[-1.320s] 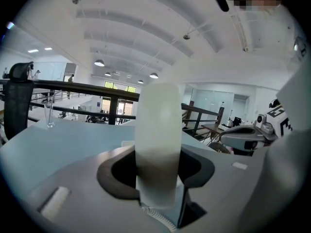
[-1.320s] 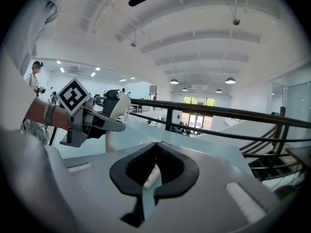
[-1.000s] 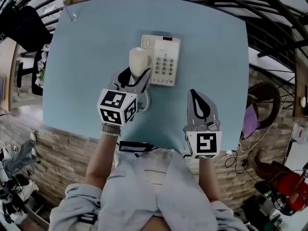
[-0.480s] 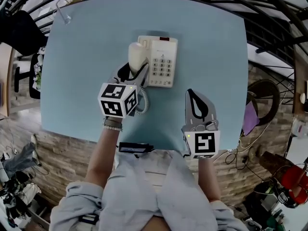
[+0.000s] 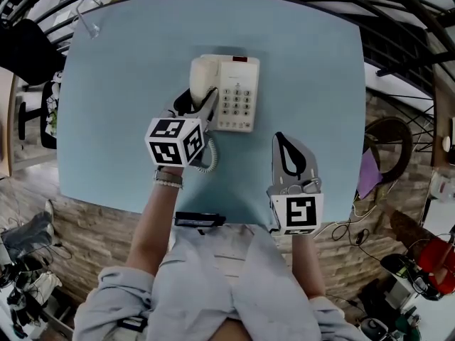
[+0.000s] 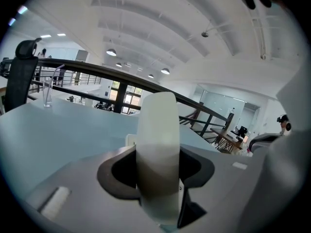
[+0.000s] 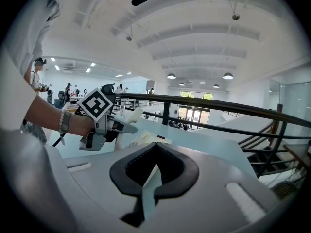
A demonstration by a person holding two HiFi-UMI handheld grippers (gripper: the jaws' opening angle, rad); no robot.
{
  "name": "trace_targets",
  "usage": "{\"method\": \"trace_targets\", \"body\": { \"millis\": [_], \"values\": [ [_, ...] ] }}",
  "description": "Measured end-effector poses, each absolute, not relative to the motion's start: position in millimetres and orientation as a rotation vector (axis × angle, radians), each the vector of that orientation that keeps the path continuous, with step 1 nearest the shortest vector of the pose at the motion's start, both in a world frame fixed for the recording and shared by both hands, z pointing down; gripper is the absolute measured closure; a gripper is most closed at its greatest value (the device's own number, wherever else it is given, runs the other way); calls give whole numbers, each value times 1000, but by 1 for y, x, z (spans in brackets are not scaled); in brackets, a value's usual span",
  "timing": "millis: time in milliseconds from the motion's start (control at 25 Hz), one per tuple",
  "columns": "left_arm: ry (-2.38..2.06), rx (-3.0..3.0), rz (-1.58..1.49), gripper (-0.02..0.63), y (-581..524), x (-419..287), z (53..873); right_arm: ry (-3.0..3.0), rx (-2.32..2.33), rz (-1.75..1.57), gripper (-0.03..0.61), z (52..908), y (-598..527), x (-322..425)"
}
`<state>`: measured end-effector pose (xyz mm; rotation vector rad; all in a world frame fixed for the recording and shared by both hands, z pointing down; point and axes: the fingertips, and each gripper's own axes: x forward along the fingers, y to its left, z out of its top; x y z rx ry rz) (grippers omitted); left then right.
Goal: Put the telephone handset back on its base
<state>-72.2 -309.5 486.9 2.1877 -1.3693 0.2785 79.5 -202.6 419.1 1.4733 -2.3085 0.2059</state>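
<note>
So the cream plastic telephone handset [image 5: 201, 79] is sitting over the left side of the cream push-button phone base [image 5: 238, 94], right about where the cradle is. I can't tell from the head view whether it's actually seated or just resting on top.

What I'd worry about, left to right: the left gripper [image 5: 197, 109] has the handset by its lower half. If it lets go while that end is high, the thing could rock out of the cradle and slide onto the light blue table [image 5: 128, 84]. The coiled cord [image 5: 209, 151] loops right under that gripper, so it could snag or tug the handset on the way out. And nothing is steadying the base, so a sideways push would probably just shove it around.

Fingers: the left jaws are clamped narrowly on the handset, which fills the gap between the pads. The right gripper [image 5: 282, 138] hangs over bare table, well apart from the phone. Its tips are pinched together with nothing in them.
</note>
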Motion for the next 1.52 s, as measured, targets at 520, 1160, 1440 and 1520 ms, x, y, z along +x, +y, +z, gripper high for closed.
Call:
{"method": "trace_targets", "body": {
  "millis": [520,1160,1440,1520],
  "values": [
    [-1391,2137,260,410,-330,-70,504,-2291,1438,220,572,427,-209,81],
    [-1514,2005,328,410,-345,-74,526,-2285,1418,234,572,433,-211,82],
    [-1576,1911,400,410,-348,-77,536,-2290,1417,238,572,433,-211,80],
    [-1584,1890,429,410,-346,-77,541,-2289,1418,238,572,434,-210,80]
  ]
}}
